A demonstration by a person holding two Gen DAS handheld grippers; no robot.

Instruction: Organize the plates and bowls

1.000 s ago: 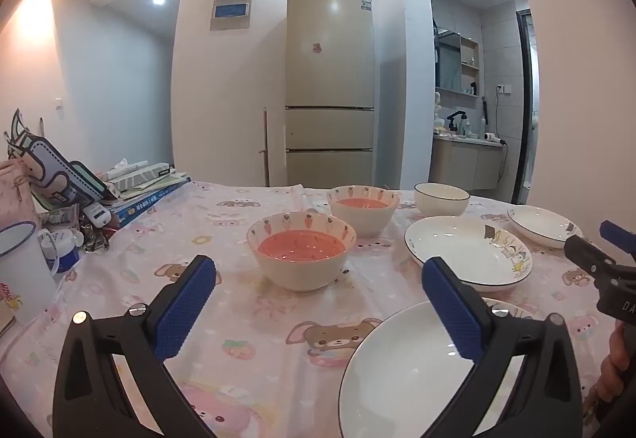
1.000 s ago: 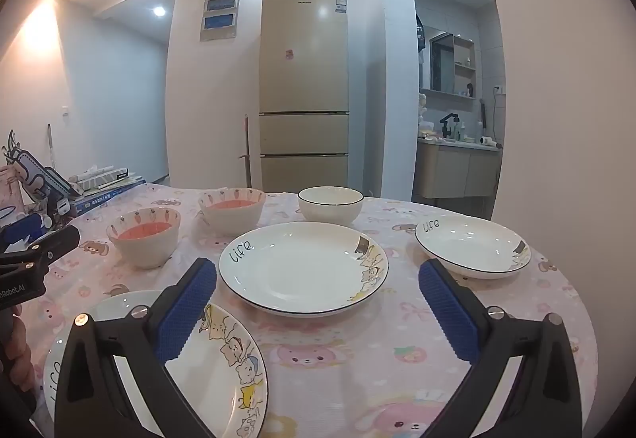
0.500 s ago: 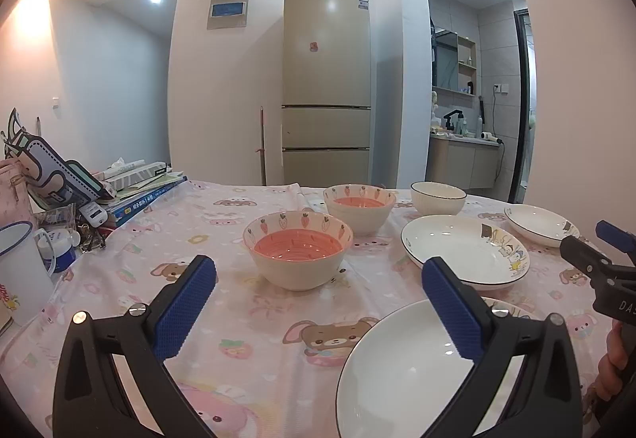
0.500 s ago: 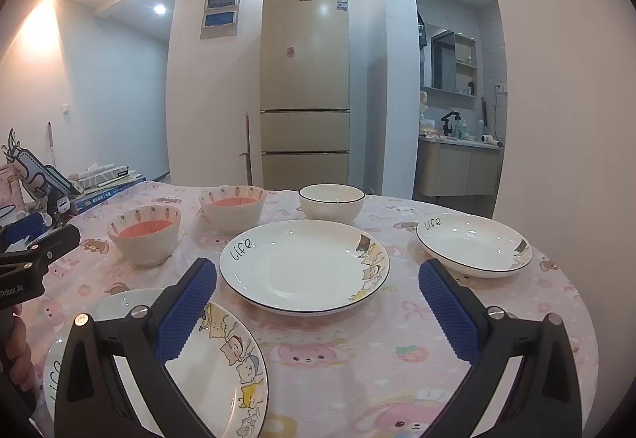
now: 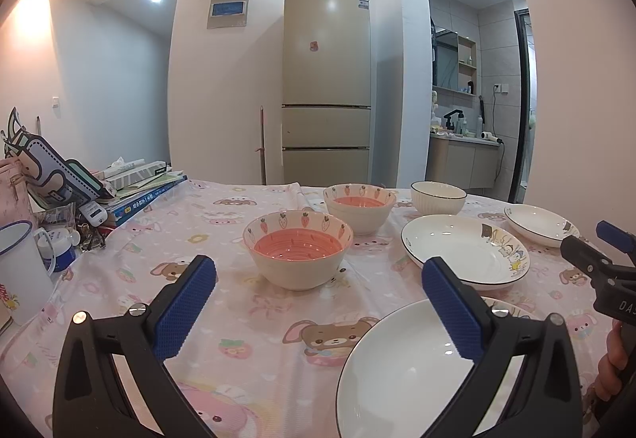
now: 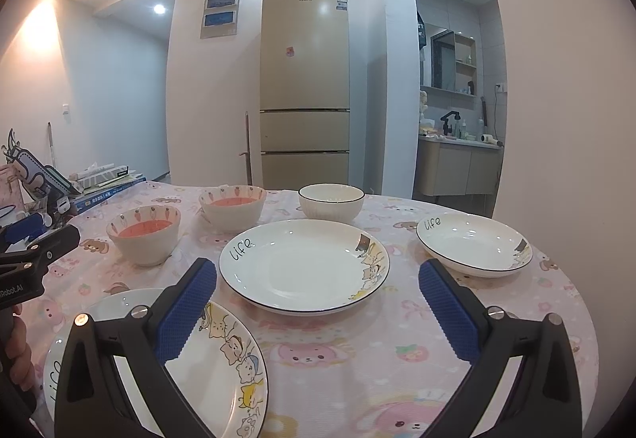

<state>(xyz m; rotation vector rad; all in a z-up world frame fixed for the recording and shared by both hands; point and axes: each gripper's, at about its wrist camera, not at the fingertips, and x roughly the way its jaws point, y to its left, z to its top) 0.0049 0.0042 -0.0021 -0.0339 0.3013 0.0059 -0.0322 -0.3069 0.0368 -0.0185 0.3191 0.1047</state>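
On a pink cartoon tablecloth stand two strawberry bowls with orange insides, a near one (image 5: 298, 253) (image 6: 144, 235) and a far one (image 5: 359, 206) (image 6: 232, 206), and a white bowl (image 5: 437, 196) (image 6: 331, 201). Three white "life" plates lie there: a middle one (image 5: 463, 251) (image 6: 304, 265), a far right one (image 5: 540, 225) (image 6: 473, 243) and a near one (image 5: 401, 370) (image 6: 222, 370). My left gripper (image 5: 318, 303) is open and empty, low before the near bowl. My right gripper (image 6: 318, 307) is open and empty, before the middle plate.
Books and boxes (image 5: 135, 187), a white mug (image 5: 18, 271) and small clutter (image 5: 59, 231) crowd the table's left side. The round table edge (image 6: 576, 303) curves close on the right. A fridge (image 5: 326, 80) stands behind the table.
Both grippers have barely shifted; the views drift slightly. Both stay open and empty.
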